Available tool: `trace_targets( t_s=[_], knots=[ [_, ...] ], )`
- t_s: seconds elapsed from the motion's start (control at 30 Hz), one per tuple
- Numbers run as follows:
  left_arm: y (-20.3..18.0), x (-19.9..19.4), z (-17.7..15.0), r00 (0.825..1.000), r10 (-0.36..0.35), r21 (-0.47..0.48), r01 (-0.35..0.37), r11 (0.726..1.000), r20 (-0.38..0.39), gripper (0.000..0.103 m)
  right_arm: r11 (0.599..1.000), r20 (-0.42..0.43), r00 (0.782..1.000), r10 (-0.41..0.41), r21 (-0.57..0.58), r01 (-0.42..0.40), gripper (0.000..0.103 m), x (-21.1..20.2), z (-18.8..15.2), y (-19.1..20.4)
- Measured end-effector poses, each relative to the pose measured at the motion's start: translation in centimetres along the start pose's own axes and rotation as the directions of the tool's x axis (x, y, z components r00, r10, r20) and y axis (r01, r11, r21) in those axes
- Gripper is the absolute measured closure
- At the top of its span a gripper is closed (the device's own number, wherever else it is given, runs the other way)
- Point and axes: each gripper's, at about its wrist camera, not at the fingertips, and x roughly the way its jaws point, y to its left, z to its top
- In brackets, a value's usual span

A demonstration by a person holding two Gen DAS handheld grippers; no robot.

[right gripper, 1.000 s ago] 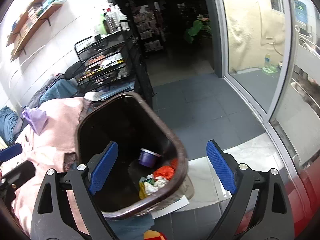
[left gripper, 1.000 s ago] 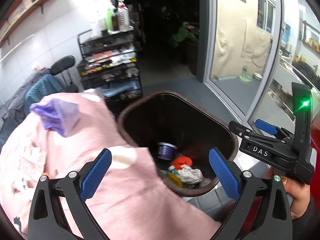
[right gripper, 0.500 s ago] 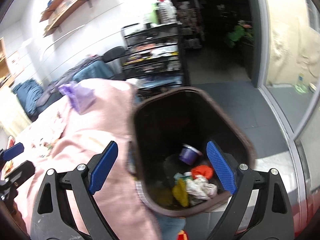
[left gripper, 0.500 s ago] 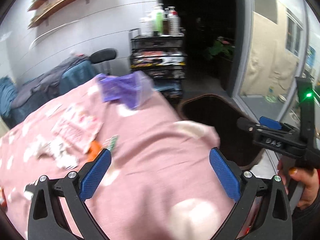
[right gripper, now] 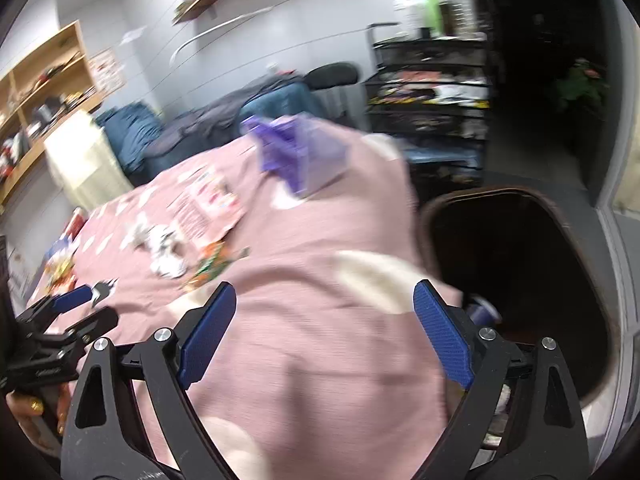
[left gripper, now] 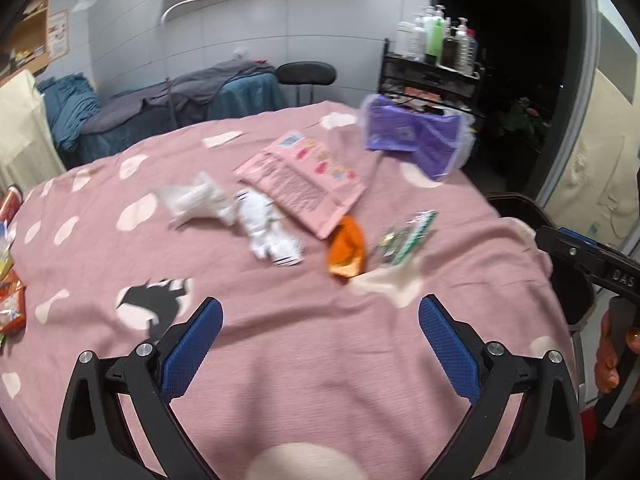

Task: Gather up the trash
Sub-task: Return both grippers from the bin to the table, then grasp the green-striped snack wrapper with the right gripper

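Trash lies on a table with a pink spotted cloth [left gripper: 320,360]: a pink flat packet [left gripper: 300,182], crumpled white paper [left gripper: 264,228], an orange wrapper [left gripper: 347,250], a green wrapper [left gripper: 406,238] and a purple plastic bag [left gripper: 416,136]. My left gripper [left gripper: 320,344] is open and empty, above the near part of the cloth. My right gripper [right gripper: 322,332] is open and empty, over the table's right edge next to the dark brown bin [right gripper: 560,216]. The purple bag [right gripper: 292,152] and the wrappers [right gripper: 212,264] also show in the right wrist view.
Snack packets [left gripper: 10,304] lie at the table's left edge. A black wire rack [right gripper: 432,92] with bottles stands behind the table. A chair [left gripper: 306,74] and a cloth-covered bench [left gripper: 172,108] stand by the back wall. A glass door [left gripper: 600,160] is at the right.
Both grippers have swung left from over the bin toward the table. The left wrist view now shows the trash on the cloth instead of the bin's inside. Both stay open.
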Motion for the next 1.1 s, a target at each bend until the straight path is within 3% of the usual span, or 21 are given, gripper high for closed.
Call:
trace_targets(
  t_s=[0.23,0.37,0.53,0.7,0.73,0.83,1.1],
  knots=[
    [4.5,0.4,-0.7,0.998,0.061,-0.053,-0.062,0.997,-0.017,0.006,0.994,-0.084,0.992,0.092,-0.047,-0.097,0.014,3.4,1.2,4.7],
    [6.2,1.2,-0.3,0.997,0.063,-0.093,-0.066,0.994,-0.037,0.006,0.989,-0.144,0.981,0.133,-0.048,-0.141,0.024,5.7,1.9,7.0],
    [8.1,2.4,0.7,0.998,0.043,-0.166,-0.05,0.985,-0.049,0.007,0.988,-0.235,0.96,0.153,0.037,-0.148,0.034,9.5,2.7,8.3],
    [8.7,3.3,1.8,0.997,0.063,-0.161,-0.07,0.984,-0.048,0.007,0.989,-0.305,0.941,0.146,0.081,-0.127,0.066,12.2,2.8,8.2],
    [9.1,3.6,2.1,0.996,0.076,-0.164,-0.083,0.983,-0.049,0.007,0.988,-0.308,0.94,0.146,0.087,-0.125,0.078,12.4,2.7,8.1],
    [10.4,4.5,3.0,0.994,0.089,-0.196,-0.099,0.976,-0.061,0.007,0.984,-0.3,0.94,0.166,0.114,-0.137,0.087,12.3,2.4,7.5],
    [12.9,7.5,5.9,0.996,0.042,-0.325,-0.063,0.944,-0.074,0.007,0.993,-0.173,0.978,0.116,0.045,-0.11,0.089,8.5,2.6,7.4]
  ],
)
